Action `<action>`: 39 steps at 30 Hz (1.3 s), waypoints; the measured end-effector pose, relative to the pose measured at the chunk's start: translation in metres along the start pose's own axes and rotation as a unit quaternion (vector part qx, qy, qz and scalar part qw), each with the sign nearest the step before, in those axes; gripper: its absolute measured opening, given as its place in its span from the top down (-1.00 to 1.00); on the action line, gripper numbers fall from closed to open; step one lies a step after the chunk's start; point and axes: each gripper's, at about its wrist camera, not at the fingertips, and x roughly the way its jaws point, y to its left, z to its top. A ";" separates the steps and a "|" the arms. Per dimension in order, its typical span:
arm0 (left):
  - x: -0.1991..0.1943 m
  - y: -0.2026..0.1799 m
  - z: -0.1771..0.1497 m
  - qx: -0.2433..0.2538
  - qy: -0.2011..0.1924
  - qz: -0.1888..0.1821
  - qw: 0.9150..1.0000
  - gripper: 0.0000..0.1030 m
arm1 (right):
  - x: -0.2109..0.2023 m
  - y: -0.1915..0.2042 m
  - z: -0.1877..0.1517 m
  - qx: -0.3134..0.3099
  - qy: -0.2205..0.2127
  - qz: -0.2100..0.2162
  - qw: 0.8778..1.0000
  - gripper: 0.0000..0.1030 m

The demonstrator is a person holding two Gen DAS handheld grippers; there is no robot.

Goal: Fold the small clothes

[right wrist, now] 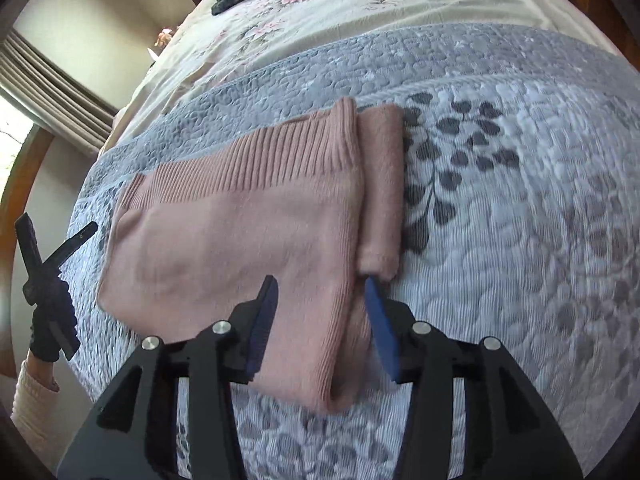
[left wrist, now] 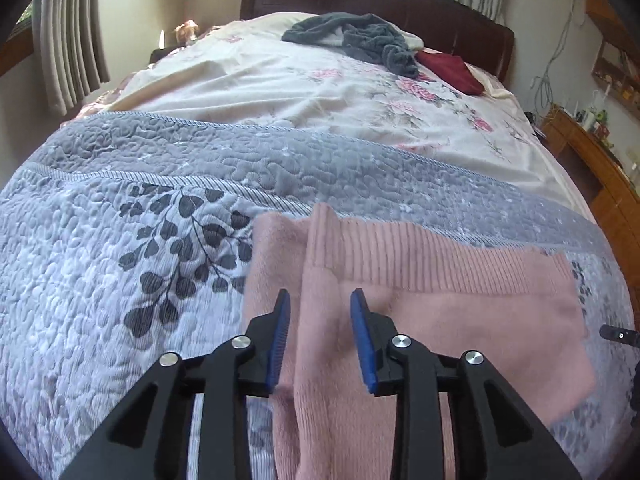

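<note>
Your left hand-held gripper (left wrist: pixel 320 300) hovers over the pink knit sweater (left wrist: pixel 420 312), its blue-padded fingers (left wrist: pixel 282 336) spread apart and closed on nothing, with a lengthwise fold of the fabric running between them. Your right hand-held gripper (right wrist: pixel 322 288) is likewise parted and empty, poised above the near edge of the same sweater (right wrist: pixel 240 236). The garment lies partly folded on the grey quilted bedspread (left wrist: pixel 120 280) with its dark leaf print, ribbed hem toward the headboard and a folded sleeve (right wrist: pixel 382 184) lying along one side. In the right wrist view your gloved left hand (right wrist: pixel 50 320) appears at the far edge of the sweater. Farther up the bed lie a dark grey garment (left wrist: pixel 360 38) and a dark red one (left wrist: pixel 452 70) on the floral sheet (left wrist: pixel 320 92).
</note>
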 end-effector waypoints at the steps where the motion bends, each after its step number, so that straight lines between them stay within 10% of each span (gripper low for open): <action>1: -0.005 -0.006 -0.010 0.005 0.007 -0.009 1.000 0.24 | -0.001 0.002 -0.011 -0.002 0.008 0.006 1.000 0.10; 6: -0.013 -0.028 -0.044 0.010 0.033 -0.042 0.998 0.12 | 0.008 0.007 -0.045 -0.008 0.039 -0.013 0.999 0.14; 9: -0.006 -0.034 -0.054 0.018 0.050 -0.040 0.998 0.12 | 0.013 0.007 -0.052 -0.002 0.050 -0.011 0.999 0.71; 23: 0.026 -0.016 -0.081 -0.005 0.099 -0.044 0.994 0.12 | 0.023 -0.011 -0.069 0.027 0.067 -0.025 0.997 0.83; 28: 0.023 -0.018 -0.070 -0.011 0.111 -0.046 0.993 0.12 | 0.017 -0.008 -0.056 0.021 0.069 -0.014 0.997 0.69; 33: 0.016 -0.030 -0.041 -0.013 0.088 -0.063 0.994 0.04 | -0.002 -0.014 -0.022 0.037 0.033 0.004 0.999 -0.13; 39: 0.040 -0.049 -0.018 0.002 0.094 -0.057 0.994 0.03 | 0.022 -0.039 0.016 0.078 0.049 0.019 0.996 -0.16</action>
